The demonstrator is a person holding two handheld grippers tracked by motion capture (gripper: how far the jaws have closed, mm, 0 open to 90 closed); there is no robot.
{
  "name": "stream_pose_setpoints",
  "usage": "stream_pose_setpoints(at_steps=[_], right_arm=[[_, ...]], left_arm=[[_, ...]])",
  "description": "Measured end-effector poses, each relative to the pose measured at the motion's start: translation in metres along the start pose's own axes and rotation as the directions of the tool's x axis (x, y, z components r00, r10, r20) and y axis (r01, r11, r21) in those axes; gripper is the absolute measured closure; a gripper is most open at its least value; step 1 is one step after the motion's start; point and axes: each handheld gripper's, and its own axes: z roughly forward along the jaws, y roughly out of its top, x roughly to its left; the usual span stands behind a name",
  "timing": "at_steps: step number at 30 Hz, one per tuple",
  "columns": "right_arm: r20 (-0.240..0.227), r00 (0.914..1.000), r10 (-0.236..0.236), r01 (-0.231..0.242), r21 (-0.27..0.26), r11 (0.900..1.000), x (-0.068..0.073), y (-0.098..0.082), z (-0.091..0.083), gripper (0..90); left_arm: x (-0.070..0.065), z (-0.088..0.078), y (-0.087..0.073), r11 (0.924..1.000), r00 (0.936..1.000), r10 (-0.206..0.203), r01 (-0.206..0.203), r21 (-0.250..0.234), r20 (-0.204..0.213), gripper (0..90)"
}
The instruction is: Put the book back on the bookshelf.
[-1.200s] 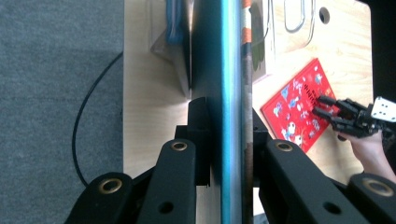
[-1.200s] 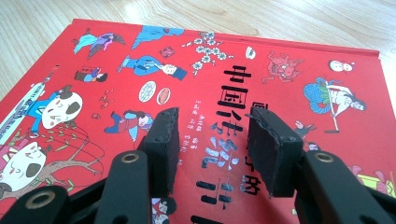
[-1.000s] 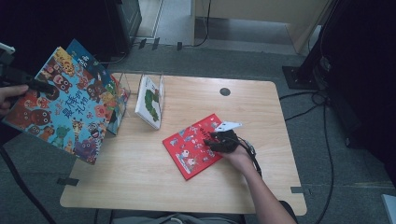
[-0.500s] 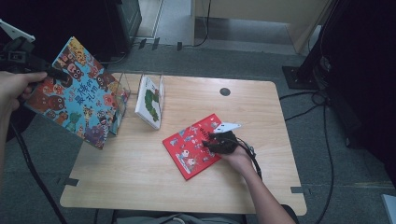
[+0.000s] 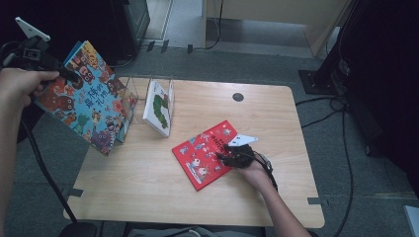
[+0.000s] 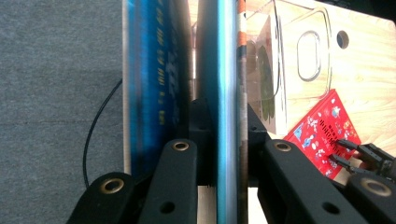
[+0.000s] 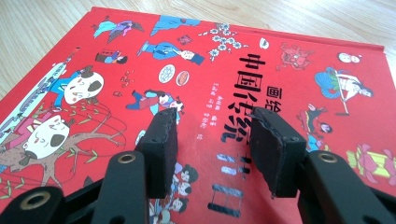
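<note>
- The flat red hardcover picture book (image 7: 261, 79) carries large black Chinese characters on its cover; "中国" can be read in the right gripper view, while the smaller print beside them is too fine to read.
- Small cartoon figures, flowers and white-faced masks crowd the rest of that cover.
- It lies face up on the pale wooden table (image 5: 148, 182), right of centre, its long axis running diagonally from the near left toward the far right.
- The right gripper (image 5: 223, 152) rests on the book's near-right part with its jaws parted and tips down against the cover, nothing between them.
- The large blue picture book with cartoon monsters (image 5: 86, 98) bears Chinese characters down its cover, too small to read with certainty.
- It is held in the air beyond the table's left edge, tilted, its lower corner hanging down toward the table edge.
- The left gripper (image 6: 219, 140) is clamped on this book's edge, one jaw on each side of the blue board.
- A white book with a green caterpillar on its cover (image 5: 158, 106) stands upright, leaning inside a clear plastic rack (image 5: 129, 89) at the far left of the table.
- A round black hole (image 5: 238, 97) sits in the tabletop near the far edge.
</note>
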Motion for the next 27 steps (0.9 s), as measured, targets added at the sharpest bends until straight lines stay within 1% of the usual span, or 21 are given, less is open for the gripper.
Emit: stream_pose_setpoints(at_steps=[2,4,7,9,11,12,13,16,19,21,22,24,26,27], right_arm=[[0.009,1.0000,0.000,0.000,-0.003,1.000,0.000,-0.001,-0.001,51.9],[0.013,0.9999,0.002,-0.002,-0.008,1.000,0.000,-0.002,-0.001,51.8],[0.016,0.9998,-0.008,0.008,-0.003,1.000,0.001,-0.002,-0.001,51.8],[0.017,0.9999,-0.002,0.002,-0.004,1.000,0.001,-0.002,-0.002,51.8],[0.019,0.9998,0.000,0.000,-0.005,1.000,0.001,-0.003,-0.002,51.8],[0.019,0.9998,0.001,-0.001,-0.007,1.000,0.001,-0.003,-0.002,51.8],[0.018,0.9998,0.006,-0.006,-0.018,1.000,0.001,-0.004,-0.002,51.8],[0.021,0.9997,0.009,-0.008,-0.021,1.000,0.001,-0.005,-0.002,51.8],[0.022,0.9997,0.011,-0.010,-0.021,1.000,0.001,-0.005,-0.002,51.8],[0.021,0.9997,0.013,-0.013,-0.022,1.000,0.001,-0.005,-0.002,51.8],[0.021,0.9997,0.013,-0.013,-0.022,1.000,0.001,-0.005,-0.002,51.8],[0.020,0.9997,0.012,-0.012,-0.026,1.000,0.001,-0.005,-0.002,51.9],[0.017,0.9996,0.022,-0.021,-0.028,0.999,0.000,-0.005,-0.002,51.9],[0.017,0.9996,0.022,-0.021,-0.028,0.999,0.000,-0.005,-0.002,51.9]], left_arm=[[0.004,-0.005,0.003,0.9997,0.9998,-0.020,0.020,-0.014,0.002,81.6],[0.005,-0.005,0.005,0.9996,0.9998,-0.014,0.015,-0.026,0.013,81.5],[0.003,0.001,0.008,0.9991,0.9999,-0.002,0.002,-0.041,0.014,81.4],[0.001,0.010,0.010,0.9993,0.9999,0.005,-0.004,-0.038,0.015,81.1],[0.000,0.016,0.012,0.9996,0.9999,0.003,-0.002,-0.028,0.015,80.9],[0.000,0.019,0.013,0.9994,1.0000,0.000,0.000,-0.033,0.009,81.0],[0.000,0.021,0.014,0.9995,0.9999,-0.001,0.002,-0.030,0.012,80.8],[-0.001,0.026,0.016,0.9997,1.0000,-0.001,0.001,-0.023,0.000,80.8],[-0.004,0.027,0.016,0.9998,0.9995,0.000,-0.001,-0.020,-0.032,80.6],[-0.007,0.026,0.015,0.9996,0.9991,0.010,-0.011,-0.024,-0.040,79.0],[-0.008,0.025,0.015,0.9994,0.9992,0.016,-0.018,-0.030,-0.036,79.0],[-0.009,0.022,0.014,0.9987,0.9998,0.018,-0.018,-0.048,-0.007,77.2],[-0.010,0.022,0.013,0.9988,0.9998,0.018,-0.018,-0.046,-0.008,73.4],[-0.011,0.022,0.013,0.9987,0.9995,0.022,-0.023,-0.045,-0.021,73.4]])
